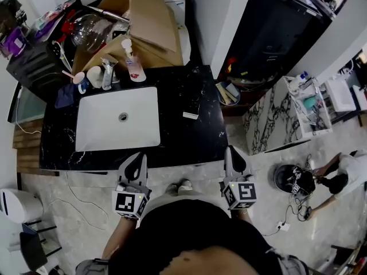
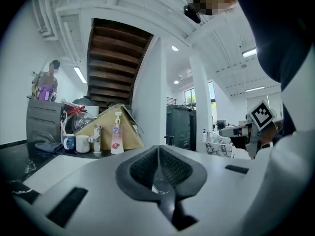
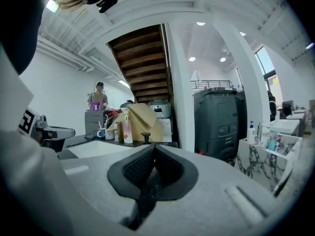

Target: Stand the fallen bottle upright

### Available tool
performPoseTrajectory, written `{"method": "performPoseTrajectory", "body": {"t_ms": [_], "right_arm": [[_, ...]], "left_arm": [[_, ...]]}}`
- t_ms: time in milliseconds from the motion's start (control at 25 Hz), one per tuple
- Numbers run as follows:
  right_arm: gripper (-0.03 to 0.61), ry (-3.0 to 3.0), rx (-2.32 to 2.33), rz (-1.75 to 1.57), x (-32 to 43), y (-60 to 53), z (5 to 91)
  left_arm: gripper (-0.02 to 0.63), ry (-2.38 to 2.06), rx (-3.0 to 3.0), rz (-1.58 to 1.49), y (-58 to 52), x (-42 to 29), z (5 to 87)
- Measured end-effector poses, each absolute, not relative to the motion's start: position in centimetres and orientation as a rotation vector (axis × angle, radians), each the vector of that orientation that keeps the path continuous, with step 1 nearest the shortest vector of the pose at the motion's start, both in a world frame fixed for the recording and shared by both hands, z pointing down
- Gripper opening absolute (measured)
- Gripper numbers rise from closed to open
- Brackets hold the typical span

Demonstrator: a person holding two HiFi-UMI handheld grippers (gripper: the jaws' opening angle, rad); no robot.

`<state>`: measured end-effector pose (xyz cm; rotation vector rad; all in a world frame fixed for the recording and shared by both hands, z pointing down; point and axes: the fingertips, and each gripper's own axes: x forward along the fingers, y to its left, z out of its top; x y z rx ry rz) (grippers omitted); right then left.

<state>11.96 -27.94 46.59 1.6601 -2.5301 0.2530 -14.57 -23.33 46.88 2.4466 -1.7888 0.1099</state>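
Your left tongs (image 2: 158, 150) are clenched: the ribbed pads meet along the centre line with nothing between them. Your right tongs (image 3: 153, 150) are clenched in the same way and are likewise empty. In the head view both sit low in the frame, just short of the near edge of the black marbled worktop (image 1: 189, 133), and touch nothing on it.

Beyond the near edge, the white sink (image 1: 97, 128) fills the left-centre of the worktop. Behind its far rim, in the upper left of the frame, the pump bottle (image 1: 133, 62) of pink liquid stands on its base, nozzle uppermost. The left gripper view confirms that it is upright. It stands just beside the faucet (image 1: 107, 73), with a white mug (image 1: 94, 77) further left and a cardboard box (image 1: 150, 24) directly behind. It is well apart from both tongs.

Step in hand: by these views the righting appears complete, since no bottle can be seen lying down on the worktop. You are standing clear with both tongs empty.

Next move: probably none beyond checking that the bottle does not rock. Should it need correcting, you would have to part the tongs before reaching across the sink, then close them on the bottle's body below the pump.
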Motion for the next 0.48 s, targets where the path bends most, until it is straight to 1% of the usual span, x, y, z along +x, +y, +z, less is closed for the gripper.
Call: {"method": "performPoseTrajectory", "body": {"t_ms": [160, 360, 480], "right_arm": [[0.003, -2.538, 1.650, 0.231, 11.65, -27.92, 46.87], [0.003, -2.539, 1.644, 0.232, 11.25, -27.99, 46.90], [0.003, -2.530, 1.648, 0.231, 11.43, -28.16, 47.14]], "left_arm": [[0.005, -1.802, 2.425, 0.086, -23.31, -14.91, 46.29], [0.003, -1.813, 2.457, 0.226, -23.09, -14.84, 47.25], [0.003, -1.835, 2.436, 0.148, -23.54, -15.13, 47.10]]}}
